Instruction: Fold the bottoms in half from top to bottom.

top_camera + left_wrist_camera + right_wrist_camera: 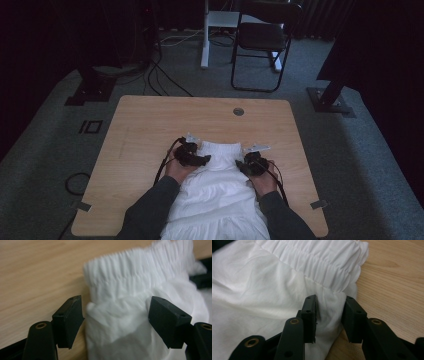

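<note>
White garment [216, 192] is lying flat on the bench [145, 130], gathered waistband away from the person. Left tongs [115, 317] are standing released astride a fabric fold; right tongs [329, 315] are pinching the garment's edge near the waistband.

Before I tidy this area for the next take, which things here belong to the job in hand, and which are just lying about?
In the job:
- white garment, gathered waistband at the far end
- left gripper, jaws open around a fold
- right gripper, jaws on the garment's edge
- wooden table

Lying about:
- black chair
- floor cables
- white stand
</note>
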Demonstrator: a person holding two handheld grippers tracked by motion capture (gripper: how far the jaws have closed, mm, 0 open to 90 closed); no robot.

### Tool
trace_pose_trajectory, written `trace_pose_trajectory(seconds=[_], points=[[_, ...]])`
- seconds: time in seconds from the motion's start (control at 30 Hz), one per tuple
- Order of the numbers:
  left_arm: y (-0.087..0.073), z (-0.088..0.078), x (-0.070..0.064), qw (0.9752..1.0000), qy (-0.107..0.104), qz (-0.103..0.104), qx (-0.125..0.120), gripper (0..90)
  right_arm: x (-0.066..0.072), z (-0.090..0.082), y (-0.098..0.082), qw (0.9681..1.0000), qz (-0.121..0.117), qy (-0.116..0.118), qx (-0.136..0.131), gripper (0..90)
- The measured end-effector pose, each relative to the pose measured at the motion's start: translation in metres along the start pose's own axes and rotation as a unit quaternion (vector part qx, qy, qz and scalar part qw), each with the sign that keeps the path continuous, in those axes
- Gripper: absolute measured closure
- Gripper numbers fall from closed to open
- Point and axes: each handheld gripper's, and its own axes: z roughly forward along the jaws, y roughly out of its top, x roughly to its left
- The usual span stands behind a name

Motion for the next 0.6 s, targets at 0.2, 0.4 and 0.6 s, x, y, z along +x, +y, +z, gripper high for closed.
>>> trace_pose_trajectory(seconds=[0.2,0.4,0.6], points=[[-0.007,0.005,-0.002,0.9997,0.012,0.020,0.011,33.4,0.000,0.000,0.000,1.0000,0.001,-0.001,0.001,64.9],[-0.008,0.004,-0.004,0.9991,0.026,0.033,0.012,40.2,-0.010,-0.003,0.008,0.9997,0.011,0.023,-0.004,49.9],[-0.009,0.005,-0.005,0.9989,0.029,0.035,0.008,40.2,-0.009,0.000,0.023,0.9998,-0.010,0.018,-0.010,21.6]])
